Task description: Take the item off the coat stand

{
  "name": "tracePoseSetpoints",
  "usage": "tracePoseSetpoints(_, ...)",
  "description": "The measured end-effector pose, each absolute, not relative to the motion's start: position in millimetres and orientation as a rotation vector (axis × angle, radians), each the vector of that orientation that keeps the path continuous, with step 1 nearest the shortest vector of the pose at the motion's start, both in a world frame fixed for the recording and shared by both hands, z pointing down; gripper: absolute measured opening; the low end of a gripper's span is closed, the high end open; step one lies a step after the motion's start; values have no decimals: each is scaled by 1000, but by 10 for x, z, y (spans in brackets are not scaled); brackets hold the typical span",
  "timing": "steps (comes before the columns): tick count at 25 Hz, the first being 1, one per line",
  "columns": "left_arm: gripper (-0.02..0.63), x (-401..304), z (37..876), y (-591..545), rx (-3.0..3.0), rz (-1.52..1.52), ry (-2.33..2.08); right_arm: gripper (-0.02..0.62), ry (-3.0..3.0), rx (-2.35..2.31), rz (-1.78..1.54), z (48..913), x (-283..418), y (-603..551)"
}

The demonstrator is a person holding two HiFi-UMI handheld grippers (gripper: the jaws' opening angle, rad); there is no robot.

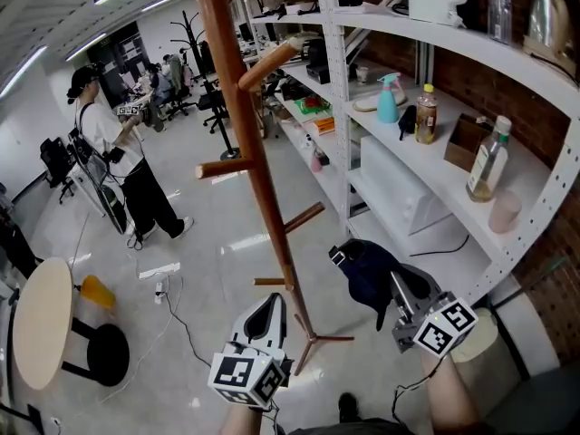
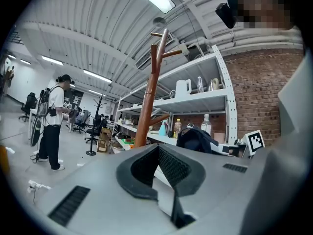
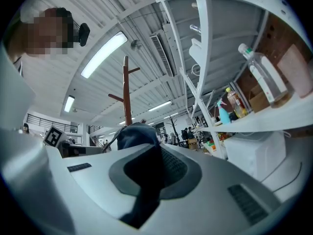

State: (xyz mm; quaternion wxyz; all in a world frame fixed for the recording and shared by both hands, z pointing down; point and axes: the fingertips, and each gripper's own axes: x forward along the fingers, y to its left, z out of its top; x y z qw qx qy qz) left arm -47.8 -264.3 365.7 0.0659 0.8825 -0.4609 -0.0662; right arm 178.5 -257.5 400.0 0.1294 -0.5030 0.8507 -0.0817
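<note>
My right tongs (image 1: 395,288) gripped the dark cap (image 1: 367,265), which hung clear of the coat stand (image 1: 243,120), beside its lower trunk. My left tongs (image 1: 269,303) sat pinched together, empty. I couldn't read the labels on the shelf bottles (image 1: 426,114); they were too small.

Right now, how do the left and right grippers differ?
The right gripper is shut on the dark cap; the left gripper is shut on nothing. The right gripper sits right of the coat stand, toward the shelves; the left gripper sits left of its base. Neither touches the stand.
</note>
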Motion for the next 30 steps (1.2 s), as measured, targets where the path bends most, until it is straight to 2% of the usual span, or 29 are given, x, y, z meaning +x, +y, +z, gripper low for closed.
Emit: tracePoseSetpoints(30, 8, -1141, 4044, -1001, 2651, -149, -1173, 26, 2419, -1555, -272, 4247, 830, -787)
